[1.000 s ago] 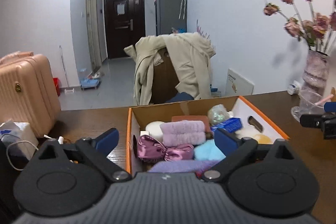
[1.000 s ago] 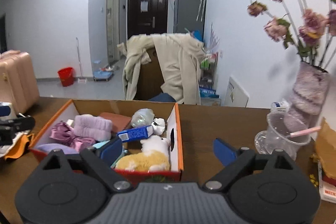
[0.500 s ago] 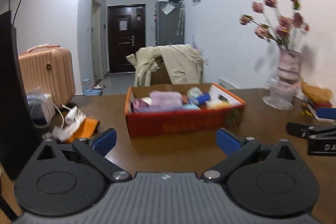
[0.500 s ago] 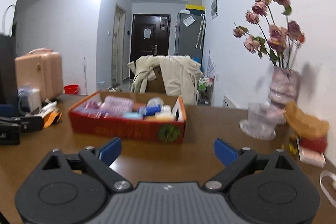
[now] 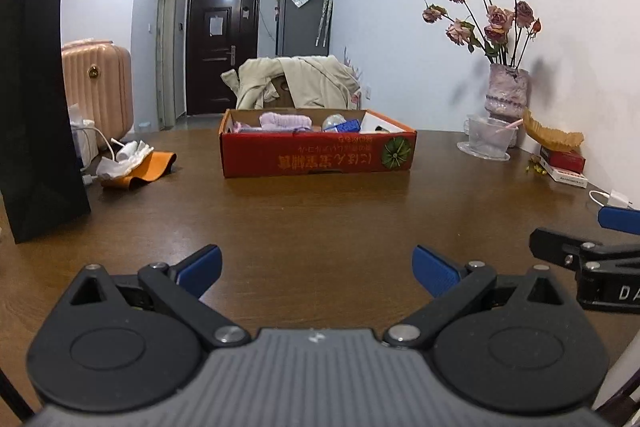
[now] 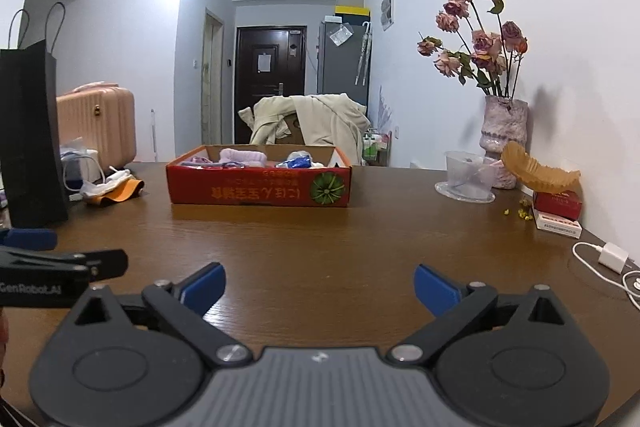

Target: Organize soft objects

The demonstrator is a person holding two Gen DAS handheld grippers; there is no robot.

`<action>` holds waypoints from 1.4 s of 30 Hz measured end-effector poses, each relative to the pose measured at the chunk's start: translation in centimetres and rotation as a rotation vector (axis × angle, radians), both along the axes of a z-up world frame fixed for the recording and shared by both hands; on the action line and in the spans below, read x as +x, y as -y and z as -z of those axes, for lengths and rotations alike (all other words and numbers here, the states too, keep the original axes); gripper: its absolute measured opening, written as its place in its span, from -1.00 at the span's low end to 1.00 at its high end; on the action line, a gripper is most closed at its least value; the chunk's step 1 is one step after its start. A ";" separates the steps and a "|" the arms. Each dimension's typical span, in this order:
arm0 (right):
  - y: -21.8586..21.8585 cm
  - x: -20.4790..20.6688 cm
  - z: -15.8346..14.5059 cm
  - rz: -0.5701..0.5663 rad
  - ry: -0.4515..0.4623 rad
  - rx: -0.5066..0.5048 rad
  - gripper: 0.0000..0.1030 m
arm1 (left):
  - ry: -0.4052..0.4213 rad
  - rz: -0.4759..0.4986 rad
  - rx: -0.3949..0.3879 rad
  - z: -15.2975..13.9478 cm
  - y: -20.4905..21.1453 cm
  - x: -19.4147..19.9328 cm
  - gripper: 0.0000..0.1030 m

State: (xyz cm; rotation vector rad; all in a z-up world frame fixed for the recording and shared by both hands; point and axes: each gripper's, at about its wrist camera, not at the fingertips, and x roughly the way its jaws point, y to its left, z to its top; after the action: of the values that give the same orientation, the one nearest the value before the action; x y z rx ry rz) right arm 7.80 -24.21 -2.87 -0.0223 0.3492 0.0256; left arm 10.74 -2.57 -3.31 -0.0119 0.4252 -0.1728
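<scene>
Lying well beyond right gripper [image 6: 318, 285]: red box [image 6: 259, 183]

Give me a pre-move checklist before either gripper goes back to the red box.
1. Left gripper open, nothing between the jaws: ok.
2. Right gripper open and empty; its jaws have just been opening: ok.
3. Bare tabletop between grippers and red cardboard box: ok.
4. Box upright, open top, soft items such as the lilac towel inside: ok.
5. Room left inside the box: cannot tell.
6. Charger cable off to the right of the path: ok.
</scene>
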 end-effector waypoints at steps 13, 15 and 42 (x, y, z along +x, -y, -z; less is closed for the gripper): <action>-0.6 1.0 0.7 -0.003 -0.024 0.022 1.00 | -0.017 -0.014 -0.013 0.3 -0.7 0.7 1.00; -0.5 1.1 0.9 -0.004 -0.022 0.032 1.00 | -0.015 -0.008 -0.013 0.3 -0.8 0.7 1.00; -0.6 0.7 0.7 0.005 0.003 0.034 1.00 | 0.021 -0.001 -0.019 -0.3 -0.8 0.2 1.00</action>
State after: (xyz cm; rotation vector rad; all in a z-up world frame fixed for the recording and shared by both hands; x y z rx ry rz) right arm 8.49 -23.58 -3.54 0.0121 0.3453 0.0267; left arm 10.90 -1.72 -3.02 -0.0285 0.4031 -0.1760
